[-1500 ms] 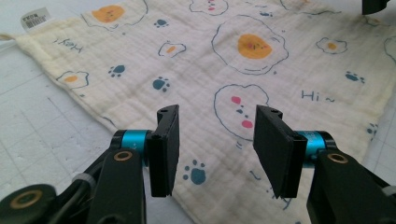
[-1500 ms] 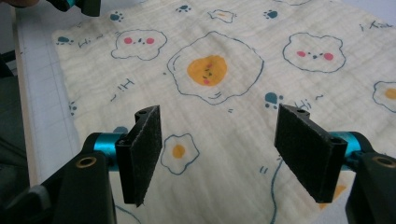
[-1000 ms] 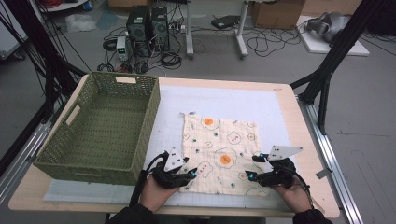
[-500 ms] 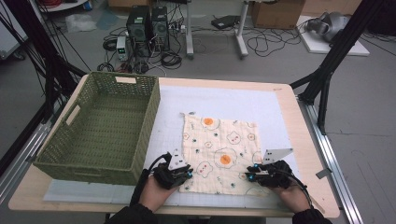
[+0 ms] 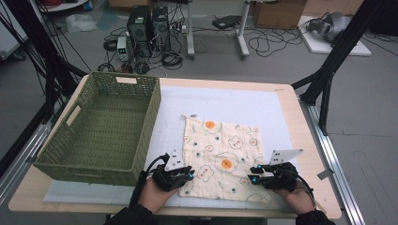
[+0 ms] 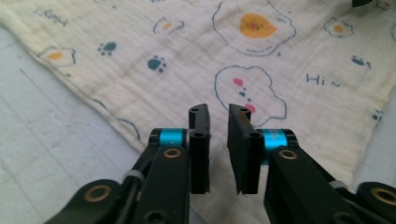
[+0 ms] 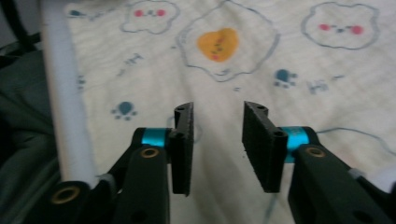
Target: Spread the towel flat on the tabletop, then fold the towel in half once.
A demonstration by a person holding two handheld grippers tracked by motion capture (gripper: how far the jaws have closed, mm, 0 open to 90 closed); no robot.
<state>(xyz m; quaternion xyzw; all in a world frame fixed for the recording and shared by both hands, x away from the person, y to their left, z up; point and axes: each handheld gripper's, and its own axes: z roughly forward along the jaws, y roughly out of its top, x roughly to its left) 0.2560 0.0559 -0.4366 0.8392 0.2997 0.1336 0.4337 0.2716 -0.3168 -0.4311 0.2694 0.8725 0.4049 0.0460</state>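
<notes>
A cream cloth (image 5: 220, 157) printed with fried eggs and paw marks lies flat on the white mat. My left gripper (image 5: 187, 176) sits at its near left corner and my right gripper (image 5: 253, 177) at its near right corner, both pointing inward over the fabric. In the left gripper view the cloth (image 6: 261, 60) spreads beneath my left gripper (image 6: 218, 109), whose jaws stand a narrow gap apart. In the right gripper view the cloth (image 7: 224, 56) lies under my right gripper (image 7: 218, 107), jaws wider apart. Both pairs of jaws have just been opening, with nothing between them.
A green woven basket (image 5: 101, 126) stands on the table's left side, close to my left hand. The white mat (image 5: 234, 103) covers most of the wooden table (image 5: 309, 140). Computers and cables lie on the floor beyond the far edge.
My right gripper has edged a little to the left along the cloth's near edge. The left hand and the cloth stay where they were.
</notes>
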